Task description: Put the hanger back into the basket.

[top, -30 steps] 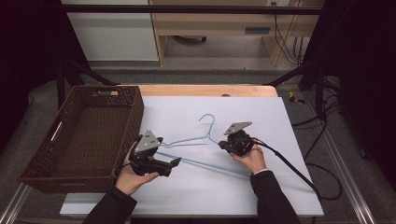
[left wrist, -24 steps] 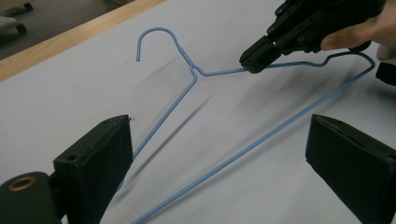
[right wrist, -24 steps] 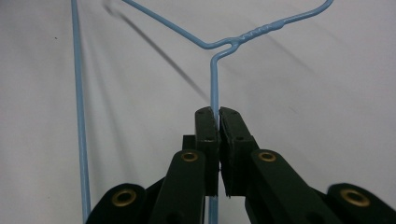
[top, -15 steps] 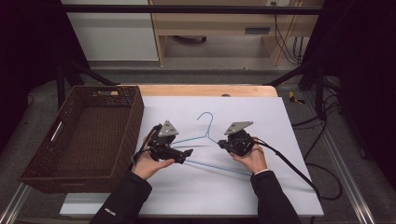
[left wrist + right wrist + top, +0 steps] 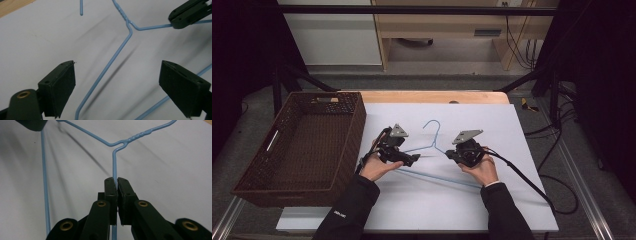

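Observation:
A light blue wire hanger (image 5: 438, 178) lies flat on the white table top (image 5: 512, 130), its hook pointing away from me. My right gripper (image 5: 450, 154) is shut on the hanger's right shoulder wire (image 5: 115, 162); in the right gripper view its jaws (image 5: 117, 181) pinch that wire just below the twisted neck. My left gripper (image 5: 414, 159) is open over the left shoulder wire. In the left gripper view the wire (image 5: 120, 47) runs between the spread jaws (image 5: 118, 65) without touching either, and the right gripper (image 5: 186, 15) shows at the top right.
A dark brown wicker basket (image 5: 358, 132) stands along the table's left side, close to my left hand. A black cable (image 5: 524, 177) trails from the right gripper off the table's right edge. A wooden strip (image 5: 437, 96) borders the far edge.
My left gripper has moved right and forward from the hanger's lower left end to its left shoulder, with the jaws open. The right gripper has stayed shut on the hanger.

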Motion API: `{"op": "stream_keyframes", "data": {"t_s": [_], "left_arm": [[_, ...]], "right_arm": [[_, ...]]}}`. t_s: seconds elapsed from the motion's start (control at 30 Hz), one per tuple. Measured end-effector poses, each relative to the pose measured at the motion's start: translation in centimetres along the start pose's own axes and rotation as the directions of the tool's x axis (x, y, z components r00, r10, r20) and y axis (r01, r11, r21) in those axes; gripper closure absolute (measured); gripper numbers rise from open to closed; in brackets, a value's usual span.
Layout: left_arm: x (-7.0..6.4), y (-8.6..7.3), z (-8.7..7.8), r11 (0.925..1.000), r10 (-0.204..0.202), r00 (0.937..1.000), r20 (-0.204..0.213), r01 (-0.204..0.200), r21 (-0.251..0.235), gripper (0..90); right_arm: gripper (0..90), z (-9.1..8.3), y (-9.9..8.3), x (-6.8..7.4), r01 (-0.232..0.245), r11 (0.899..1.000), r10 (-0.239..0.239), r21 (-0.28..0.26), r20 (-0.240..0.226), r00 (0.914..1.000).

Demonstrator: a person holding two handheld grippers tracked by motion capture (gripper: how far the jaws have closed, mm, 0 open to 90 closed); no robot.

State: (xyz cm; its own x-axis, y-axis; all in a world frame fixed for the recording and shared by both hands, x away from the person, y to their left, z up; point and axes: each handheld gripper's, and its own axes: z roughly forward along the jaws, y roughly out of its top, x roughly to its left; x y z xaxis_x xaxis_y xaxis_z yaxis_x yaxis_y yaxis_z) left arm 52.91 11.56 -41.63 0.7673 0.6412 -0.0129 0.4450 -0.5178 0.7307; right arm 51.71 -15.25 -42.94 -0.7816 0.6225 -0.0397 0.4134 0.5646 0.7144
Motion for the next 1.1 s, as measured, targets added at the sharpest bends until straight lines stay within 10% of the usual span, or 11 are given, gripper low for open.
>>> {"op": "stream_keyframes", "data": {"t_s": [0.63,1.1], "left_arm": [[0.1,1.6,3.4,0.9864,0.131,0.9911,-0.025,-0.127,0.104,24.4],[0.0,1.8,5.0,0.9595,0.231,0.9725,-0.027,-0.223,0.171,46.9]], "right_arm": [[87.7,-0.1,0.0,0.0,0.006,1.000,-0.006,0.002,-0.006,1.0000],[87.7,-0.1,0.0,0.0,0.000,1.000,0.000,0.009,-0.009,1.0000]]}}
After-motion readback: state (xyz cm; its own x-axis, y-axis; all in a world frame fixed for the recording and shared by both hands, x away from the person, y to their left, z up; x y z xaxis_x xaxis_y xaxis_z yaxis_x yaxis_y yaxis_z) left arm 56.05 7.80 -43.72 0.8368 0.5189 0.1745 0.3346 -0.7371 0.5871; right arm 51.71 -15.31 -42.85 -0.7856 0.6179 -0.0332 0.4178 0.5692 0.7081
